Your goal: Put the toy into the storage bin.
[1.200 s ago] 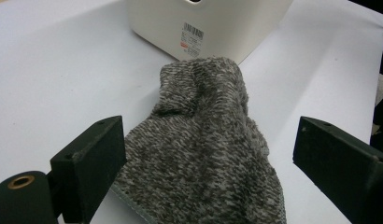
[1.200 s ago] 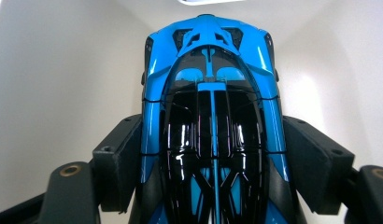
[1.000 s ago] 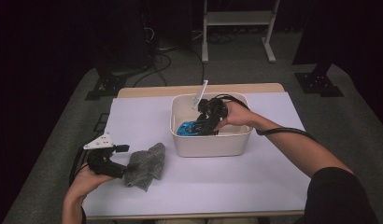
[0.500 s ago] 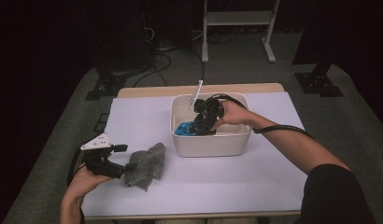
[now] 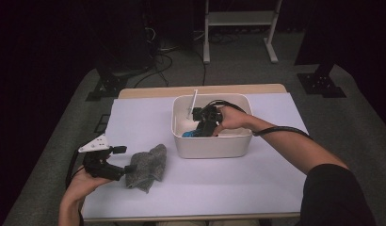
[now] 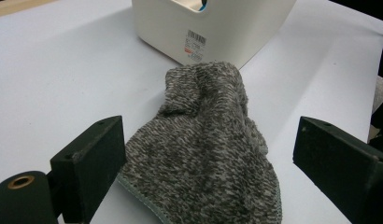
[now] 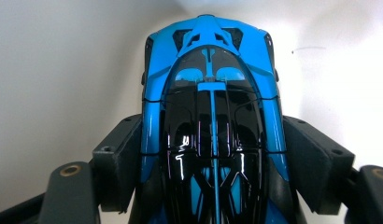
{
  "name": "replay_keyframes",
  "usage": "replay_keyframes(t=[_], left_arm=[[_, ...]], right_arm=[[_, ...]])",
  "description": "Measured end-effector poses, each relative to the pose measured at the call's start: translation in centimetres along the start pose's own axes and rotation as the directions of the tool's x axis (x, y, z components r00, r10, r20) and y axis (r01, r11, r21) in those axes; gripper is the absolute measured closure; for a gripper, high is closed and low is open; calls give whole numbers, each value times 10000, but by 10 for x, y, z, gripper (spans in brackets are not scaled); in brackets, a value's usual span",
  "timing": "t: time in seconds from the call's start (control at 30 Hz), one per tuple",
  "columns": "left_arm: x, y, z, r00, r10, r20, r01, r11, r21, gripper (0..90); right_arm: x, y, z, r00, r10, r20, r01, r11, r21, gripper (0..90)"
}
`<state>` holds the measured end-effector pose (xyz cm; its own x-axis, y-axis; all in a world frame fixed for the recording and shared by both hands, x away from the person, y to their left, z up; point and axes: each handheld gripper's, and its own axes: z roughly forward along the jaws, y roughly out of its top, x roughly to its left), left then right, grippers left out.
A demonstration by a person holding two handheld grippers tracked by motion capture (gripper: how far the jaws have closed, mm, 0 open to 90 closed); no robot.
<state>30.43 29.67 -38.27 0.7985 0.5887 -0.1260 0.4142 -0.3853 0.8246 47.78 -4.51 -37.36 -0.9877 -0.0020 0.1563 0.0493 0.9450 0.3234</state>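
A blue and black toy car (image 7: 210, 116) sits between the jaws of my right gripper (image 7: 213, 154), whose pads press on both its sides. In the high view that gripper (image 5: 204, 128) reaches down into the white bin (image 5: 212, 147), with a bit of the blue car (image 5: 188, 134) showing under it. A grey knitted cloth (image 6: 203, 149) lies flat on the white table. My left gripper (image 6: 208, 140) stands open with its jaws wide on either side of the cloth's near end, not pressing it. From above, the left gripper (image 5: 129, 168) rests at the cloth's (image 5: 148, 164) left edge.
The bin carries a barcode label (image 6: 195, 45) on its near wall. A thin white stick (image 5: 193, 101) leans up at its far rim. The table's wooden far edge (image 5: 200, 90) borders a grey floor with stand legs (image 5: 238, 19) and cables.
My right gripper has sunk a little lower into the bin with the car between its jaws. The left gripper and the cloth have stayed put.
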Motion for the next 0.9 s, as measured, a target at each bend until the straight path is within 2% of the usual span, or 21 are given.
replay_keyframes(t=[0.33, 0.6, 0.9], left_arm=[[-1, 0, -1, 10000, 26, -28, -26, 10000, -5, 85], [-1, 0, -1, 10000, 38, -14, -38, 10000, 9, 85], [-1, 0, -1, 10000, 40, 8, -40, 10000, 7, 85]], right_arm=[[-1, -1, 3, 10000, 41, -80, -38, 9995, 299, 253], [-4, -1, 4, 9998, 172, -141, -168, 9993, 321, 253], [-2, -2, 9, 9998, 122, -142, -111, 9970, 764, 265]])
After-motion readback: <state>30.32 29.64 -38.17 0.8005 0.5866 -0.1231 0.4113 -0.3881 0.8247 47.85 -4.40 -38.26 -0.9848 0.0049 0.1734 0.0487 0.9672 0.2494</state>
